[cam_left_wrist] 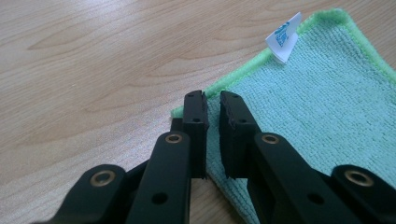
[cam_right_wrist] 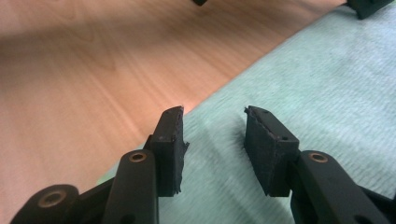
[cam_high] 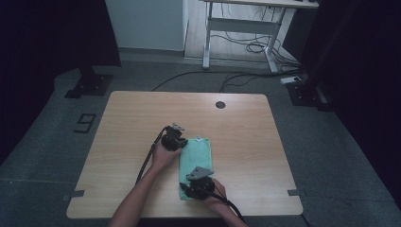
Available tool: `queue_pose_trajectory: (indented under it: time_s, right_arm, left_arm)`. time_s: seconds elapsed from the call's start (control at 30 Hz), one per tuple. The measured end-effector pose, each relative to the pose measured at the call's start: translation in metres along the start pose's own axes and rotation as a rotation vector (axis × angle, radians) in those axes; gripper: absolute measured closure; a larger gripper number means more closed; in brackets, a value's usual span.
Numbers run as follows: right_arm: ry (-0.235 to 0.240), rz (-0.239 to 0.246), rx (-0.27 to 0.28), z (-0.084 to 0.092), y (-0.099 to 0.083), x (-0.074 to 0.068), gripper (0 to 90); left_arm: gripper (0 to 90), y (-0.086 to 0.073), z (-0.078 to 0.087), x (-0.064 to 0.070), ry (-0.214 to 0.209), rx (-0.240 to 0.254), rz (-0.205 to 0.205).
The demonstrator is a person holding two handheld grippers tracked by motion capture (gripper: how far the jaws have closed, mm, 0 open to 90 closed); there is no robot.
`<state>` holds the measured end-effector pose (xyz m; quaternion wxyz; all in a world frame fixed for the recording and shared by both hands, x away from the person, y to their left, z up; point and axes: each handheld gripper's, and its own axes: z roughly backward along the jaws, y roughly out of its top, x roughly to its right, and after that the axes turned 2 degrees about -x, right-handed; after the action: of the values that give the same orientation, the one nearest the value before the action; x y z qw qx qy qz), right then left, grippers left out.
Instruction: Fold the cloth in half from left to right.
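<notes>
Pinching the far left edge of a mint-green cloth [cam_left_wrist: 317,107], the left gripper [cam_left_wrist: 212,109] has its jaws drawn almost together on the fabric's hem, a thin fold of terry caught between the pads, while the right gripper [cam_right_wrist: 212,135] hovers low over the near left edge with its jaws apart and nothing between them. In the high view the left gripper [cam_high: 174,140] sits at the cloth's [cam_high: 196,161] far left corner and the right gripper [cam_high: 197,185] at its near end, the cloth lying flat as a narrow rectangle in the middle of the wooden table [cam_high: 246,142], its white care tag [cam_left_wrist: 283,39] standing up at the far edge. The work in hand looks like a fold, and the next step is probably a second grip on the near corner. To do it well, the right jaws should straddle the hem itself, one pad slipping under the edge, not pressing down on the flat of the fabric, and close fully before either hand lifts. Both corners should then rise together and level, so the cloth hangs square and the edges can meet cleanly rather than skewing or dragging across the table.
</notes>
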<state>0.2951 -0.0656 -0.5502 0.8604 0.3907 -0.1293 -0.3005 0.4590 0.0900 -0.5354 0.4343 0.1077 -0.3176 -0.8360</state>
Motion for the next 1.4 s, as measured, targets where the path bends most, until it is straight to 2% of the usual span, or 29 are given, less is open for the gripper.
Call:
queue_pose_trajectory:
  time_s: [0.4, 0.63, 0.73, 0.8, 0.87, 0.97, 1.1, 1.27, 1.4]
  right_arm:
    - [0.025, 0.020, 0.017, 0.011, -0.013, -0.015, 56.4]
    - [0.051, 0.012, 0.020, 0.013, -0.014, -0.013, 51.8]
    - [0.069, -0.013, 0.022, 0.013, -0.013, -0.010, 50.9]
    - [0.079, -0.021, 0.030, 0.014, -0.013, -0.009, 49.0]
    - [0.089, -0.031, 0.047, 0.017, -0.012, -0.007, 47.9]
    - [0.079, -0.047, 0.081, 0.024, -0.008, 0.001, 46.9]
    - [0.047, -0.073, 0.098, 0.033, -0.003, 0.017, 45.4]
    - [0.010, -0.105, 0.108, 0.036, 0.004, 0.042, 44.6]
    - [-0.034, -0.150, 0.103, 0.033, 0.010, 0.071, 44.6]
  left_arm:
    - [81.4, -0.001, 0.000, 0.000, -0.006, 0.009, 0.015]
    - [80.1, -0.001, 0.000, 0.002, 0.008, 0.009, 0.006]
    - [79.1, -0.001, 0.000, 0.002, 0.002, 0.010, 0.014]
    - [76.1, 0.000, 0.001, 0.002, -0.003, 0.008, 0.015]
    - [69.2, 0.001, 0.005, 0.003, 0.001, 0.024, 0.003]
    - [59.7, 0.002, 0.017, 0.002, 0.004, 0.058, 0.011]
    - [56.1, 0.001, 0.031, -0.004, 0.000, 0.089, 0.039]
    - [54.5, -0.004, 0.041, -0.012, -0.012, 0.086, 0.061]
    - [54.4, -0.009, 0.042, -0.016, -0.014, 0.083, 0.074]
